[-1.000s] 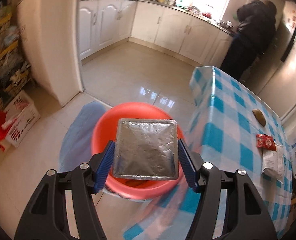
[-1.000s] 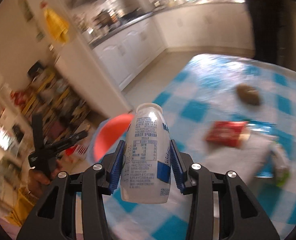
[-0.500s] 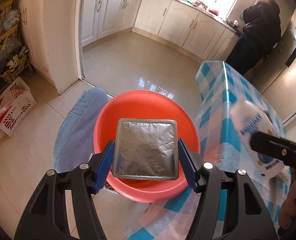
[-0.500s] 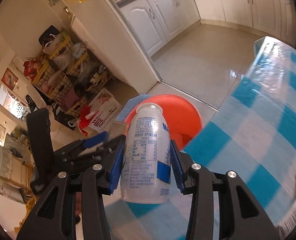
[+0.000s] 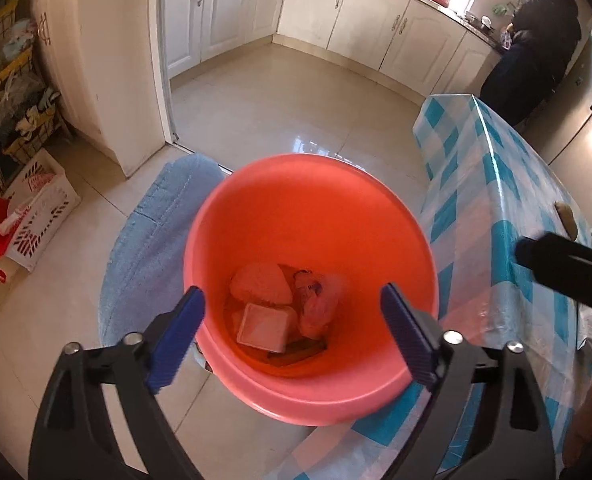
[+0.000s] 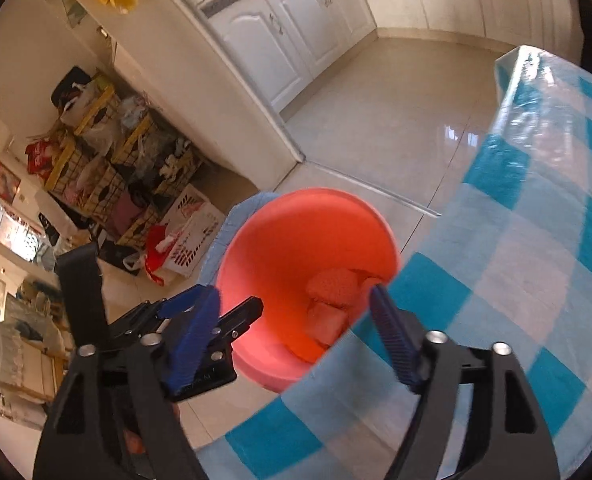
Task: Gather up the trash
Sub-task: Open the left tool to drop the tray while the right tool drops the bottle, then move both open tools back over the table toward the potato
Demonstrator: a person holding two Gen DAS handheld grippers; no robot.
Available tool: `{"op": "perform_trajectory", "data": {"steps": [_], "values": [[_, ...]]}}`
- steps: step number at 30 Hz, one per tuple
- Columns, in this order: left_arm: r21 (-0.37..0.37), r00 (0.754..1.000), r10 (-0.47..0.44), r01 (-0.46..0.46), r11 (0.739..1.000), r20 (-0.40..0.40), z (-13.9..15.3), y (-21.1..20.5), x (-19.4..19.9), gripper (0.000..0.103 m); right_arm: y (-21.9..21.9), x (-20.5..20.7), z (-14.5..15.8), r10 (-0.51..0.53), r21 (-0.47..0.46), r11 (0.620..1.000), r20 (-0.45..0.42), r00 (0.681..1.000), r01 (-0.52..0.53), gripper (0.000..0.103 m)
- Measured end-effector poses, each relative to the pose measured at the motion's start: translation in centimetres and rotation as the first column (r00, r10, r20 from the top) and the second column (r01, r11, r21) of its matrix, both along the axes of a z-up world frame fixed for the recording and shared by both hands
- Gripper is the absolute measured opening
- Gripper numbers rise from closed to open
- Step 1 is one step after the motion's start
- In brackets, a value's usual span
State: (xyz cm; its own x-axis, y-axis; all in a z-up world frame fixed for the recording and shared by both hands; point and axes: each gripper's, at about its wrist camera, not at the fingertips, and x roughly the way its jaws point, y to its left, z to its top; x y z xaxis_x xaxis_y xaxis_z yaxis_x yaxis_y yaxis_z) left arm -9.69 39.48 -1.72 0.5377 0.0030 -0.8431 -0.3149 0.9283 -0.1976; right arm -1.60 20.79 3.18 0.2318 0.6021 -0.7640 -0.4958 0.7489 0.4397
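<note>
Both grippers, left gripper and right gripper, held spread, empty, over red bucket for dropping; white tray lies at 6 o'clock of bucket floor among wrappers.

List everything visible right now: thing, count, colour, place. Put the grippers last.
bucket: one, orange-red, on the floor beside the table edge
foil tray: one, silvery, at the bottom of the bucket
other trash in bucket: several crumpled pieces, pinkish under the bucket's tint, beside the tray
mat: one, light blue, under and left of the bucket
table with tablecloth: one, blue and white check, right of the bucket
brown lump: one, on the table's far side; cannot tell what it is
basket: one, white, on the floor at left
cabinets: white, along the far wall
bystander: one, in dark clothes, at the counter
left gripper: black with blue pads, open, above the bucket
right gripper: same, open, empty
</note>
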Motion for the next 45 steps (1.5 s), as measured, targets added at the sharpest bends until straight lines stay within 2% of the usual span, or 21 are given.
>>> {"op": "perform_trajectory", "data": {"steps": [4, 8, 11, 15, 20, 26, 32, 40, 45], "values": [[-0.006, 0.999, 0.031, -0.031, 0.999, 0.013, 0.7, 0.2, -0.8, 0.09, -2.5, -1.5, 1.5, -0.03, -0.001, 1.0, 0.053, 0.998, 0.03, 0.084], [0.046, 0.998, 0.04, -0.043, 0.998, 0.057, 2.5, -0.1, -2.6, 0.09, -4.9, -3.4, 2.9, -0.05, -0.006, 0.999, 0.119, 0.992, 0.051, 0.088], [0.052, 0.995, 0.045, -0.049, 0.997, 0.087, 3.5, -0.4, -3.8, 0.09, -6.7, -5.0, 3.5, -0.073, -0.019, 0.997, 0.166, 0.983, 0.077, 0.088], [0.072, 0.991, 0.023, -0.033, 0.997, 0.131, 5.3, -1.4, -5.2, 0.091, -9.3, -7.3, 4.1, -0.116, -0.03, 0.992, 0.214, 0.97, 0.125, 0.088], [0.102, 0.986, -0.049, 0.033, 0.994, 0.161, 6.8, -3.9, -6.2, 0.091, -11.5, -10.2, 4.4, -0.159, -0.026, 0.985, 0.27, 0.95, 0.172, 0.088], [0.099, 0.974, -0.14, 0.124, 0.987, 0.176, 7.5, -7.1, -6.7, 0.091, -15.0, -12.0, 4.1, -0.24, -0.007, 0.968, 0.26, 0.935, 0.25, 0.088], [0.093, 0.961, -0.217, 0.204, 0.975, 0.172, 7.7, -10.4, -7.2, 0.091, -18.6, -13.6, 4.1, -0.321, -0.012, 0.941, 0.278, 0.905, 0.337, 0.088], [0.077, 0.939, -0.309, 0.3, 0.951, 0.15, 7.7, -14.1, -8.0, 0.091, -23.7, -15.2, 4.3, -0.439, 0.022, 0.892, 0.279, 0.854, 0.451, 0.088], [0.072, 0.915, -0.377, 0.37, 0.926, 0.146, 8.0, -16.7, -8.4, 0.091, -27.1, -15.9, 4.2, -0.518, 0.046, 0.85, 0.255, 0.817, 0.524, 0.088]]}}
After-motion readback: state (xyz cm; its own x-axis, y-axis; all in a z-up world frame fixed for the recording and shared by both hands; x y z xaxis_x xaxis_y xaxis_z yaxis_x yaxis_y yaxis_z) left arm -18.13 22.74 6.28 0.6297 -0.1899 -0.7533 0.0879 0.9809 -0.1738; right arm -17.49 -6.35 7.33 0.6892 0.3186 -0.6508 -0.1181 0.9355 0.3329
